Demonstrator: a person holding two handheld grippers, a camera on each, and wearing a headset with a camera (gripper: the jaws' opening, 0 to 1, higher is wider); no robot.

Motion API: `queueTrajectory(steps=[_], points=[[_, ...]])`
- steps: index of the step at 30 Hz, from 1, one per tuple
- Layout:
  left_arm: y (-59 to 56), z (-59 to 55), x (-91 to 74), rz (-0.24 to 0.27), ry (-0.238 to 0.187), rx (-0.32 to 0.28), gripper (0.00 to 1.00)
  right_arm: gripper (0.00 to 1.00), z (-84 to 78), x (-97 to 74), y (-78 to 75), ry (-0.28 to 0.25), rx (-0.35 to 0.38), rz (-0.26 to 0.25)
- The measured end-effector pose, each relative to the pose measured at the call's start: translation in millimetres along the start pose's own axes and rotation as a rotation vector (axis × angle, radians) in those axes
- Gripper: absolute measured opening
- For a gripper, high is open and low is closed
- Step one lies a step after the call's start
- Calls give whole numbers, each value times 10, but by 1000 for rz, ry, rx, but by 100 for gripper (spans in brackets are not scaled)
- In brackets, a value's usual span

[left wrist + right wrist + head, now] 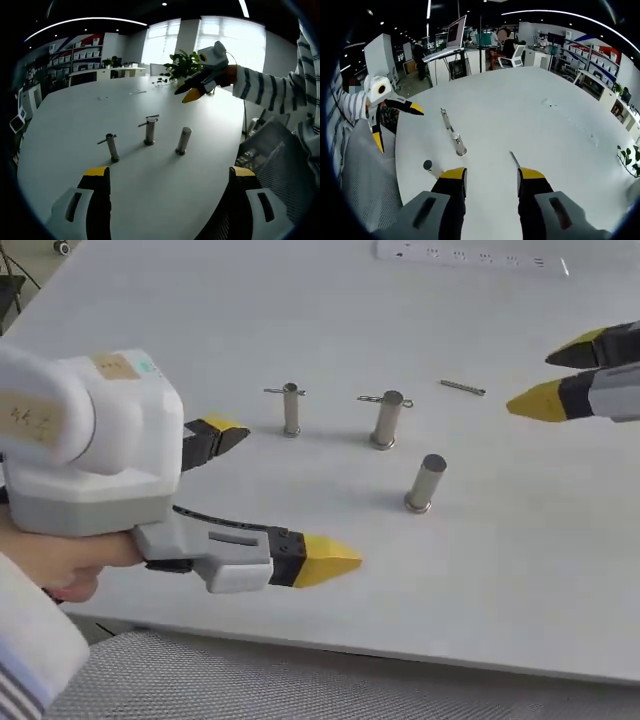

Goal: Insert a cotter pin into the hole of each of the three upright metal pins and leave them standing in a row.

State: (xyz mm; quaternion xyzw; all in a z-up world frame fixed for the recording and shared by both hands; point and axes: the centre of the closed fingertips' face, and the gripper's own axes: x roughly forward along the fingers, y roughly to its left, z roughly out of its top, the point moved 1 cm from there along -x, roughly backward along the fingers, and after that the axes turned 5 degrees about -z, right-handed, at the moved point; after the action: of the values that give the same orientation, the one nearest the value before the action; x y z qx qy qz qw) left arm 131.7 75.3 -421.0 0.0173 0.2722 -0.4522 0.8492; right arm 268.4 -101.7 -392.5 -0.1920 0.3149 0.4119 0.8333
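The left gripper (280,495), a white body w/ yellow-tipped black fingers (328,560), hangs over the near-left part of the white table (500,580). Its fingers are spread wide w/ nothing btwn them. In head view its bulky body hides some of the table's left side. The right gripper (535,380) enters at the right, cut off behind the fingers, which stand apart & empty above the table.

Three short upright steel pins stand mid-table:
- The left steel pin (291,410) has a thin fitted cotter pin (276,391) crosswise near its top.
- The middle steel pin (387,420) has a second fitted cotter pin (368,398) the same way.
- The bare steel pin (428,483) stands nearer the near edge, off the line of the other two. No hole can be made out in it.

A loose cotter pin (462,388) lies flat beyond the middle steel pin, toward the far edge.

In right gripper view the loose cotter pin (514,159) lies just ahead of the fingertips. The two fitted pins overlap in one line there & are hard to separate. The bare steel pin (427,165) shows nearly end-on, its lower end hidden by a finger.

A white power strip (470,255) sits at the far edge, cropped by the frame top.
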Motion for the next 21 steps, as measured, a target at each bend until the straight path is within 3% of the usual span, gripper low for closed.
queueTrajectory(steps=[6, 10, 11, 13, 21], points=[[14, 76, -33, 5, -23, 1, 99, 28, 48, 186, -161, 39, -9, 28], [19, 91, -47, 7, -18, 5, 99, 27, -116, 326, -242, 157, -127, 26], [11, 123, -58, 2, -34, 5, 98, 27, -144, 370, -242, 178, -146, 33], [-7, 192, -73, -7, -77, -5, 97, 26, -143, 435, -212, 182, -154, 57], [26, 191, -101, -7, -65, -4, 97, 17, -141, 645, -320, 222, -203, 46]])
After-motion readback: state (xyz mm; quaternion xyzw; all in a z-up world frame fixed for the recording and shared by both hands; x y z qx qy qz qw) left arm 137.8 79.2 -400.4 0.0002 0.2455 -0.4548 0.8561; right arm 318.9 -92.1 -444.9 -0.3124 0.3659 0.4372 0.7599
